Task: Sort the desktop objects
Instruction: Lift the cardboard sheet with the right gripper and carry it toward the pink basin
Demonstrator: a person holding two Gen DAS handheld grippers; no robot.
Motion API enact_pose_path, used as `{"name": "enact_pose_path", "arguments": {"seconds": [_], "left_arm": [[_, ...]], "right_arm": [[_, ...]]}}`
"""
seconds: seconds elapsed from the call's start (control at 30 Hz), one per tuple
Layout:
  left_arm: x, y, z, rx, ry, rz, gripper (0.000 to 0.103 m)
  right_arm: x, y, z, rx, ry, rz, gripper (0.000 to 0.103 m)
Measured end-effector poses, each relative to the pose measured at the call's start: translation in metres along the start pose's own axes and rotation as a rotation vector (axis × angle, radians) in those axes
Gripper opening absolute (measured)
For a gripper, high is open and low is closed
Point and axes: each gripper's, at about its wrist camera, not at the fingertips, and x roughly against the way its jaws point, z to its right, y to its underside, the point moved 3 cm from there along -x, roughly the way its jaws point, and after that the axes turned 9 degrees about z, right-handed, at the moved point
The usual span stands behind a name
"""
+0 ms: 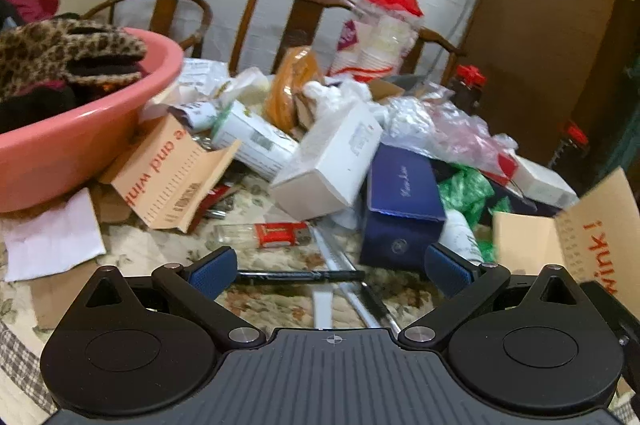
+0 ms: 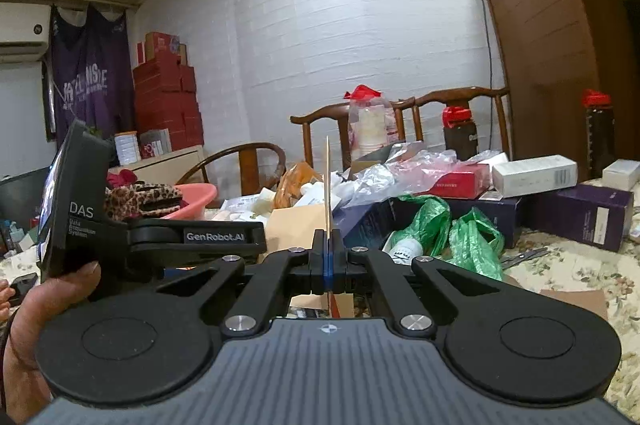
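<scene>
My left gripper (image 1: 330, 269) stands open and holds nothing, low over the flowered tablecloth (image 1: 280, 301). A black pen (image 1: 300, 275) lies just beyond its blue pads (image 1: 212, 271). Ahead lie a white box (image 1: 332, 161), a dark blue box (image 1: 400, 201) and a peach cardboard flap (image 1: 172, 181). My right gripper (image 2: 328, 249) is shut on a thin tan cardboard sheet (image 2: 327, 185), which stands edge-on and upright. The left view shows that cardboard piece (image 1: 592, 225) with red print at the right edge. A hand (image 2: 44, 309) holds the left gripper's body (image 2: 200, 237).
A pink basin (image 1: 92, 129) with leopard-print cloth (image 1: 60, 53) fills the left side. Green plastic bags (image 2: 460, 237), clear bags (image 2: 400, 173), a purple box (image 2: 588, 217), white boxes and red-capped jars (image 2: 460, 133) crowd the table. Wooden chairs (image 1: 296, 9) stand behind it.
</scene>
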Motion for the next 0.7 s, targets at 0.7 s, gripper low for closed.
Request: {"name": "enact_pose_path", "arguments": {"seconds": [0.7], "left_arm": [[0.000, -0.010, 0.007, 0.089, 0.124, -0.080, 0.103]], "right_arm": [[-0.019, 0.016, 0.013, 0.005, 0.075, -0.097, 0.001]]}}
